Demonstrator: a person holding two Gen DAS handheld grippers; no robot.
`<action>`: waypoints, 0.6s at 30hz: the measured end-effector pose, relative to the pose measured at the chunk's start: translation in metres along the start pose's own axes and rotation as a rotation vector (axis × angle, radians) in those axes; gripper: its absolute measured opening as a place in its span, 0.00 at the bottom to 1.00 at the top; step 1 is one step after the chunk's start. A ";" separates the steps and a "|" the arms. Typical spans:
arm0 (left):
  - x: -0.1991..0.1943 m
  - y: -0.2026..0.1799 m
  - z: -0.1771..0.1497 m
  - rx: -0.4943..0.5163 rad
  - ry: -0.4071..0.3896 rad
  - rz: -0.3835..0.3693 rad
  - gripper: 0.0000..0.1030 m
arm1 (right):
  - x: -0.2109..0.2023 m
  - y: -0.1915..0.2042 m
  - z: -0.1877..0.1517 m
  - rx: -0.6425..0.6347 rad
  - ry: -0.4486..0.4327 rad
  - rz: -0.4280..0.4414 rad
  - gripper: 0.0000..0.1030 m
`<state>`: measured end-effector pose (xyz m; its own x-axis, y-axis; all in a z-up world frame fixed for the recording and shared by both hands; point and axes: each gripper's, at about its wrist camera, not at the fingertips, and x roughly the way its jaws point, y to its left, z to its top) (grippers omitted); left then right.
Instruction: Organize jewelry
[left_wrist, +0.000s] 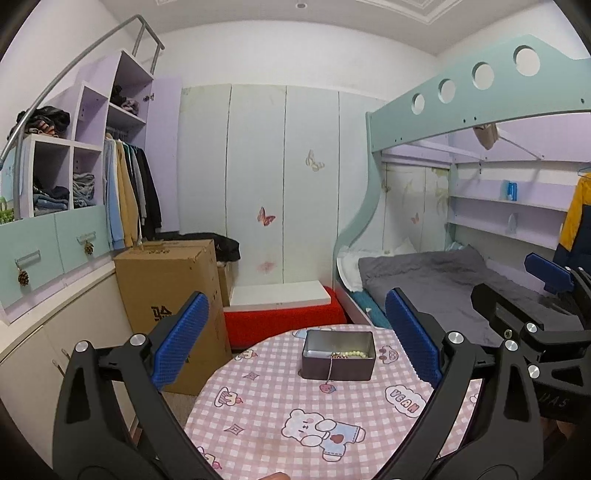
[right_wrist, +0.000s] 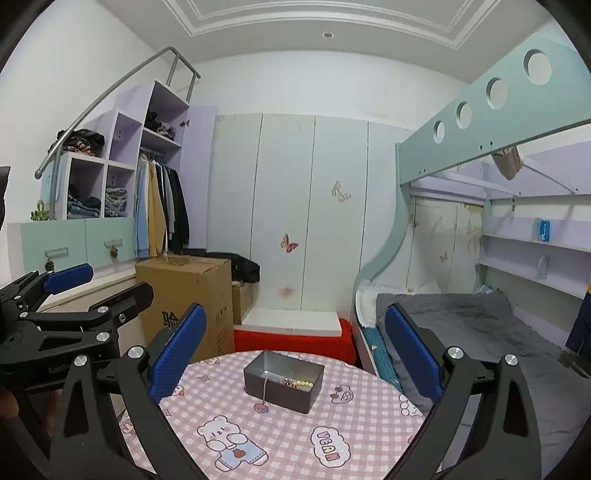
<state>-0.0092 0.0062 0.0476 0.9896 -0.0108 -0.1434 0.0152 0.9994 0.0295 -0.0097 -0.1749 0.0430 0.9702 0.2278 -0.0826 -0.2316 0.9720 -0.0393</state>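
Note:
A dark metal tin (left_wrist: 338, 363) (right_wrist: 284, 384) stands on the far part of a round table with a pink checked cloth (left_wrist: 314, 417) (right_wrist: 288, 435). Inside lie a pale bead bracelet (left_wrist: 354, 355) (right_wrist: 304, 384) and other jewelry. A thin silver chain (left_wrist: 330, 369) (right_wrist: 265, 389) hangs over the tin's near wall. My left gripper (left_wrist: 295, 339) is open and empty, held above the table short of the tin. My right gripper (right_wrist: 291, 347) is open and empty, also short of the tin; it also shows at the right of the left wrist view (left_wrist: 517, 291).
A cardboard box (left_wrist: 170, 295) (right_wrist: 188, 295) stands on the floor left of the table. A red stool with a white top (left_wrist: 280, 310) (right_wrist: 295, 332) is behind the table. A bunk bed with grey bedding (left_wrist: 443, 280) (right_wrist: 480, 317) is to the right.

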 end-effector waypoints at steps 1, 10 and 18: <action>-0.002 0.000 0.001 0.000 -0.007 0.003 0.92 | -0.002 0.000 0.001 -0.001 -0.006 0.001 0.91; -0.019 0.000 0.005 -0.005 -0.050 0.020 0.92 | -0.016 0.002 0.005 -0.004 -0.040 0.008 0.92; -0.027 -0.002 0.007 0.005 -0.079 0.034 0.92 | -0.021 0.001 0.005 -0.006 -0.051 0.005 0.92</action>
<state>-0.0344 0.0044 0.0583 0.9978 0.0209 -0.0633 -0.0185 0.9991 0.0381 -0.0297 -0.1780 0.0501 0.9713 0.2359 -0.0320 -0.2371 0.9704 -0.0449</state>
